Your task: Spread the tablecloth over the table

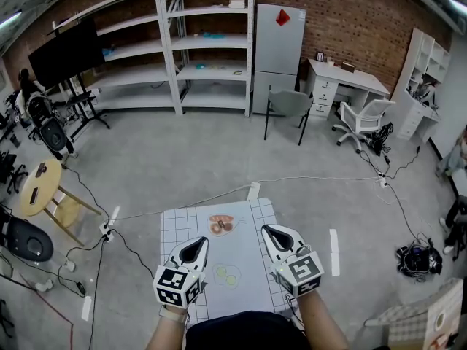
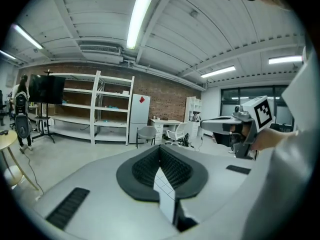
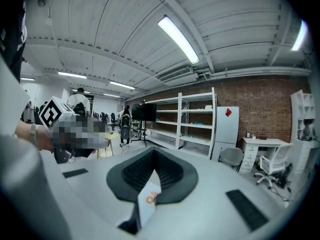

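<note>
Both grippers are held up at about the same height in front of the person, each clamped on a near corner of the tablecloth (image 1: 244, 257). Left gripper (image 1: 193, 248): the left gripper view shows its jaws pressed together on a thin fold of white, grid-printed fabric (image 2: 165, 189), which runs out from between the black ribbed pads (image 2: 175, 170) toward the camera. Right gripper (image 1: 276, 233): its jaws are likewise closed on a cloth edge (image 3: 148, 202) bearing an orange print, pinched at the rear of the pads (image 3: 167, 173). In the head view the tablecloth spans the gap between the two grippers and extends away from the person over the grey floor (image 1: 219, 159). Its grid border and printed food motifs face up. The cloth lies between and beyond the jaws.
</note>
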`<state>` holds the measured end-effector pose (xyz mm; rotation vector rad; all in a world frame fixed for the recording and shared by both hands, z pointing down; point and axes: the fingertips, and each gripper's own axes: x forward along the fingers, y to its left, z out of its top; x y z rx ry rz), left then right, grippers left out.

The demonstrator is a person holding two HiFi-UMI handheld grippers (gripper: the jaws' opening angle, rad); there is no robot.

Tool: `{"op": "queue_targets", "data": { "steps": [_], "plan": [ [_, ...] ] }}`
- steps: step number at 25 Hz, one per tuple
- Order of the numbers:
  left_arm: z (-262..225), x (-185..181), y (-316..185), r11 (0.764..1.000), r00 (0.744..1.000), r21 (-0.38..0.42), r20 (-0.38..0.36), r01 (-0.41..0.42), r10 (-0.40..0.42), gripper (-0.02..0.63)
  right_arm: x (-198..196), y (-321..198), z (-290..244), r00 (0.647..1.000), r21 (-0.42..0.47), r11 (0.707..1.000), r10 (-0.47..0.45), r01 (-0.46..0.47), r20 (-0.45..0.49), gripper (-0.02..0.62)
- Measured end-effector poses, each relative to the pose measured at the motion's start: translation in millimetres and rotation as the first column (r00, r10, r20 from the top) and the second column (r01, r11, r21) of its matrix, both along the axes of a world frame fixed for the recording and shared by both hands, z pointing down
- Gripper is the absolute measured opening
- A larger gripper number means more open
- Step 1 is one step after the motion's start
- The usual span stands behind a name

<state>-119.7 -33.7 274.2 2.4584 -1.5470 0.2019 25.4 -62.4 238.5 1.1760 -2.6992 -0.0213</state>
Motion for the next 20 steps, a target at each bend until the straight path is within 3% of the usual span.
{"op": "queue_targets", "data": {
  "steps": [20],
  "plan": [
    [2.2,-9.0,6.2,0.999,0.999,-0.006,0.008,0.035,-0.035,0.012,-5.1,0.4,5.6,1.0,-0.016,1.0,-0.018,0.017,-0.009,0.009]
  ]
}}
